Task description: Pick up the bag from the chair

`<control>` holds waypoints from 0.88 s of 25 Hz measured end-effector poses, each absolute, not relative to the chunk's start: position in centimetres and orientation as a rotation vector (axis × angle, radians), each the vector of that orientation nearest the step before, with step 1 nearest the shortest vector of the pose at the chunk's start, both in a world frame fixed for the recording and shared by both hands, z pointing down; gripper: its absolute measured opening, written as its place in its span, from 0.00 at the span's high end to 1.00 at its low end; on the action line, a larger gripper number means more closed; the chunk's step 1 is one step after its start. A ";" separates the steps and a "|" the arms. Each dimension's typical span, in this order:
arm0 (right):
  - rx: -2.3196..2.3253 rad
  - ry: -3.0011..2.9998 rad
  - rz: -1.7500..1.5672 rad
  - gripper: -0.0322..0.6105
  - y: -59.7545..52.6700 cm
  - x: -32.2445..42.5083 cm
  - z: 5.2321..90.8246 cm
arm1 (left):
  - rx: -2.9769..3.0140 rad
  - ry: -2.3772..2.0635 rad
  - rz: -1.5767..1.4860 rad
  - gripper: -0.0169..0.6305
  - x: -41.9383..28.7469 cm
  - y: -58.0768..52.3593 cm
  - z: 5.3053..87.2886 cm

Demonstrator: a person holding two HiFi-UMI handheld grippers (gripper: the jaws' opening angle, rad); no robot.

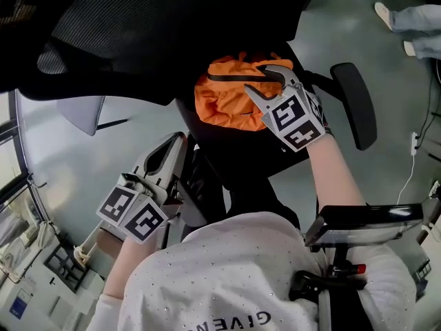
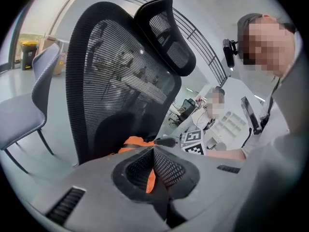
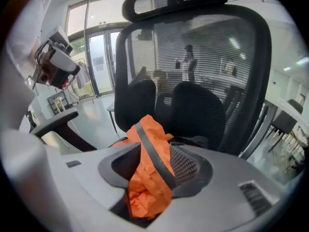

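An orange bag [image 1: 224, 98] with a dark strap lies on the seat [image 1: 241, 154] of a black mesh office chair [image 1: 172, 19]. My right gripper [image 1: 253, 78] reaches over the seat and is shut on the bag. In the right gripper view, crumpled orange fabric [image 3: 147, 178] and the strap fill the gap between the jaws of that gripper [image 3: 152, 151]. My left gripper [image 1: 178, 142] hangs lower, at the seat's left front edge, apart from the bag. Its jaws [image 2: 154, 151] meet with nothing held. The bag [image 2: 130, 143] shows just beyond them.
The chair's tall backrest [image 3: 193, 57] and headrest [image 2: 164, 33] rise behind the bag. An armrest [image 1: 355, 102] juts out at the right. A grey chair [image 2: 29, 110] stands to the left. Another person's feet [image 1: 406, 19] are at the far right, and a cable [image 1: 413, 150] runs along the floor.
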State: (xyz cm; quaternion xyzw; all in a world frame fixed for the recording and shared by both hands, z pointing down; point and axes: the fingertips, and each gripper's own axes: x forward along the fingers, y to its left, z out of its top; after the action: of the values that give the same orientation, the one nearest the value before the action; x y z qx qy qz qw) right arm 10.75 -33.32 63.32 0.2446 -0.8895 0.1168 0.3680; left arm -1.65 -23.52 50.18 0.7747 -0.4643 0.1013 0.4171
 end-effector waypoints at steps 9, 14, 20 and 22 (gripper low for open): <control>0.477 -2.074 0.405 0.54 -31.9 11.7 72.0 | 1.951 -1.174 0.261 0.97 -1.9 -24.9 51.3; 0.414 -1.954 0.513 0.53 -29.6 11.5 76.2 | 1.951 -1.172 0.252 0.97 -2.6 -24.7 51.8; 0.435 -1.816 0.485 0.57 -28.9 11.4 80.0 | 1.960 -1.194 0.228 0.97 -3.5 -24.6 52.4; 0.424 -1.776 0.477 0.58 -28.9 11.3 80.9 | 1.977 -1.217 0.202 0.97 -3.8 -24.8 52.2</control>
State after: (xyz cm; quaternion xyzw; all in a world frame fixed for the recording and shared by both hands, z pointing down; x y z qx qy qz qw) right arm 11.30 -28.88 80.85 0.1817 -0.7621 0.2045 0.5869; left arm -3.78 -24.80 52.19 0.7795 -0.4797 0.0798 0.3948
